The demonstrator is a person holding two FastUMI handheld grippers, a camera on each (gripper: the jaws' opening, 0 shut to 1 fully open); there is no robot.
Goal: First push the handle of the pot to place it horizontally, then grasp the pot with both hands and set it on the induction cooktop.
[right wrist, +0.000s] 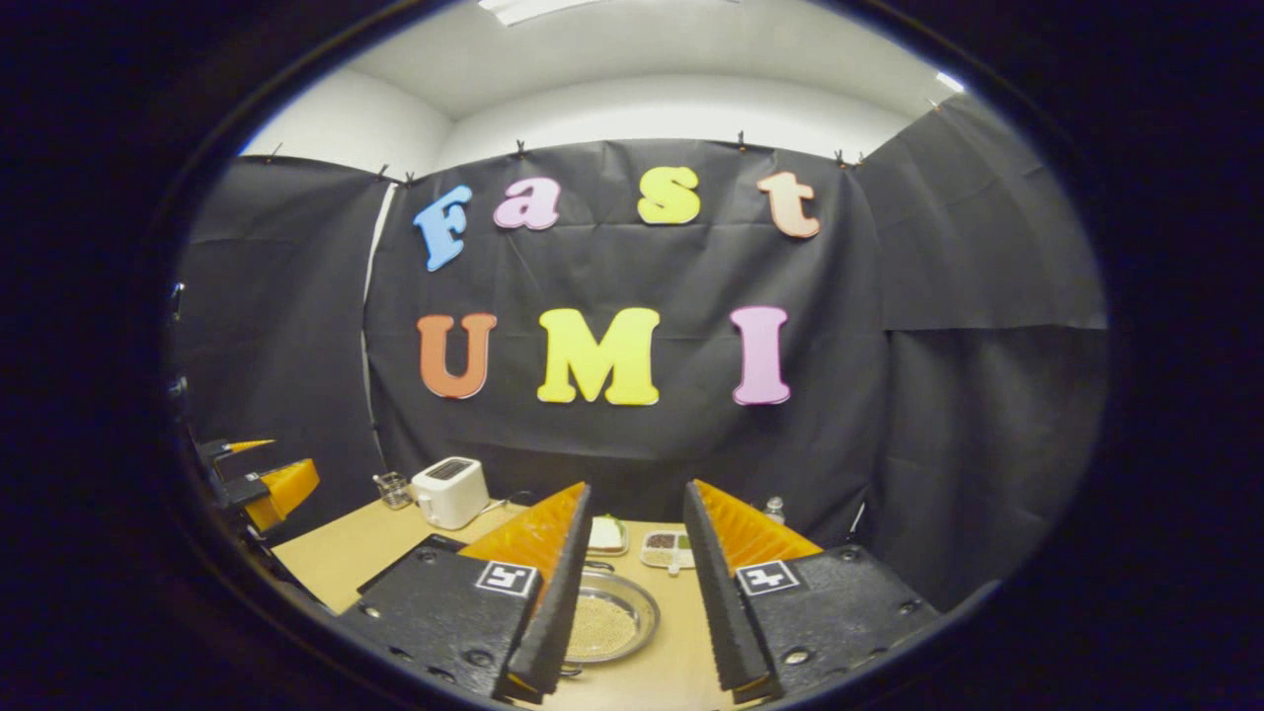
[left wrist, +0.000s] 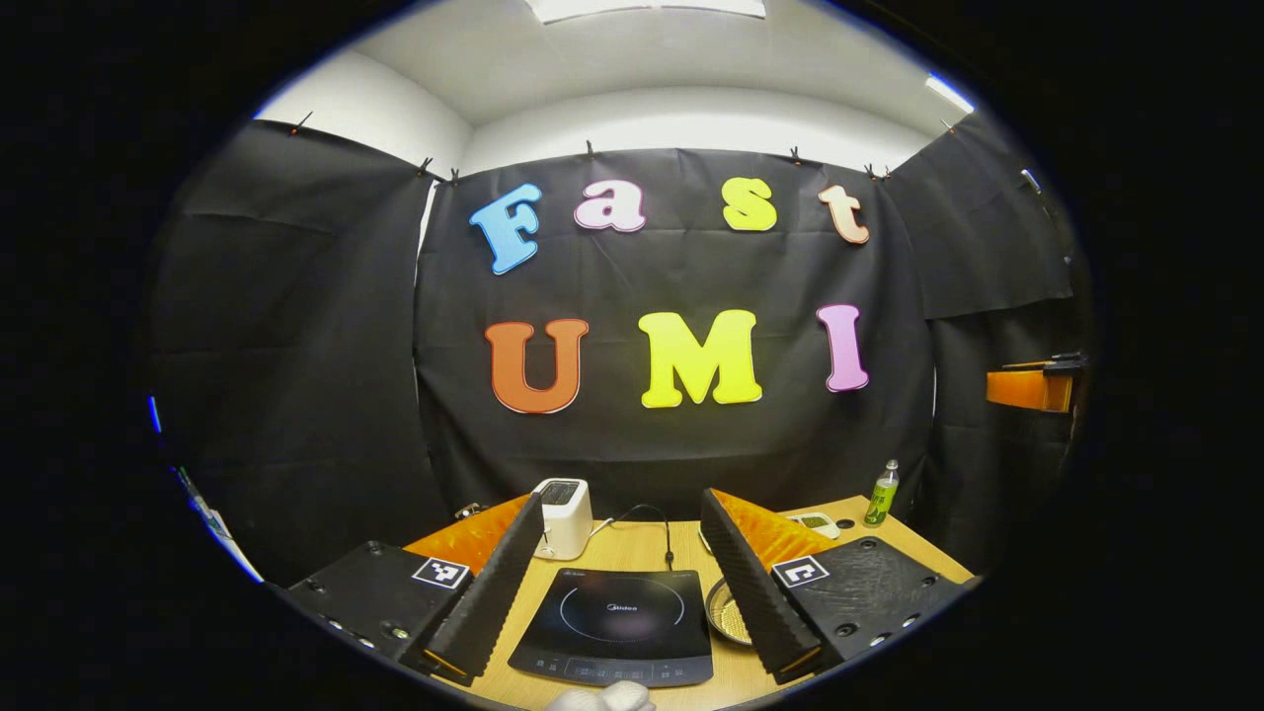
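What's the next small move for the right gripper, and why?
Probably lower the right gripper toward the pot. Its jaws stand open above the table, the pot sits low between them, untouched, beside the induction cooktop, and its handle is not clearly visible.

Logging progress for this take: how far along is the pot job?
Nothing looks done yet. The induction cooktop is bare, and the pot sits on the table beside it. Both grippers, left and right, hover with jaws open, holding nothing. Pushing the handle, the two-handed grasp and the placing all remain.
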